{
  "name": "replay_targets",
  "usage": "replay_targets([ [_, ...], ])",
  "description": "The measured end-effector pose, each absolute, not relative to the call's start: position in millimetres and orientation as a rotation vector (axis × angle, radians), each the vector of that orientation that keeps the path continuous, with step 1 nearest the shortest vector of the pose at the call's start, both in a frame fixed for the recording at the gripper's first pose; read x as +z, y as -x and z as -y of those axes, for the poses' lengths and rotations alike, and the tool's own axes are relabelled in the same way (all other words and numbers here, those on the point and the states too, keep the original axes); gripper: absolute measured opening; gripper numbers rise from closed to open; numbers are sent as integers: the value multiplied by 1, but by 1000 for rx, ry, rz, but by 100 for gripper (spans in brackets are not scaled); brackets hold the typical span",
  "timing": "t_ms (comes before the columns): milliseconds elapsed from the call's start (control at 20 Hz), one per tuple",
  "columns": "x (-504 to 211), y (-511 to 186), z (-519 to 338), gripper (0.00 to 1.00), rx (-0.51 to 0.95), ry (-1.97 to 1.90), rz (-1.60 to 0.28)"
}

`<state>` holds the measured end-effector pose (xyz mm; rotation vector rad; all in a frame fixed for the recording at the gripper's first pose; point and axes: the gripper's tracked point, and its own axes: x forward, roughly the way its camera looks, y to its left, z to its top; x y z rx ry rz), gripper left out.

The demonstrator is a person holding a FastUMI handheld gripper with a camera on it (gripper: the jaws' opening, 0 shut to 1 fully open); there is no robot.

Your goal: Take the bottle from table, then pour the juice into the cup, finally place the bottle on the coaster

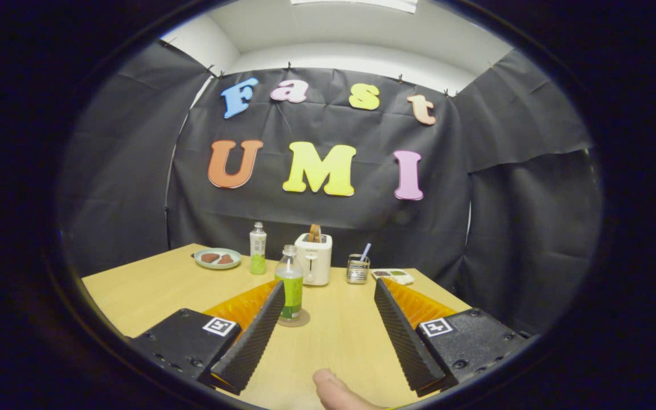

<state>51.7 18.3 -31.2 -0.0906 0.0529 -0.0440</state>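
A clear bottle with a green label and green juice stands upright on a round grey coaster on the wooden table. My gripper is open with a wide gap. The bottle stands just ahead of the left fingertip, which covers its lower left edge; the right finger is well clear of it. Beyond the fingers, a small glass cup with a blue straw-like stick stands near the table's back edge. Nothing is between the fingers.
At the back stand a second bottle with green liquid, a white toaster holding a slice, a plate with brown pieces, and a flat white tray. A person's fingertip shows between the finger bases.
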Motion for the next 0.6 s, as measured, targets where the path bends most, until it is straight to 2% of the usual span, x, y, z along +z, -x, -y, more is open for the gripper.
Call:
replay_targets([
  [200, -24, -27, 12, 100, -85, 60, -3],
  [600, -21, -10, 13, 100, -23, 22, -6],
])
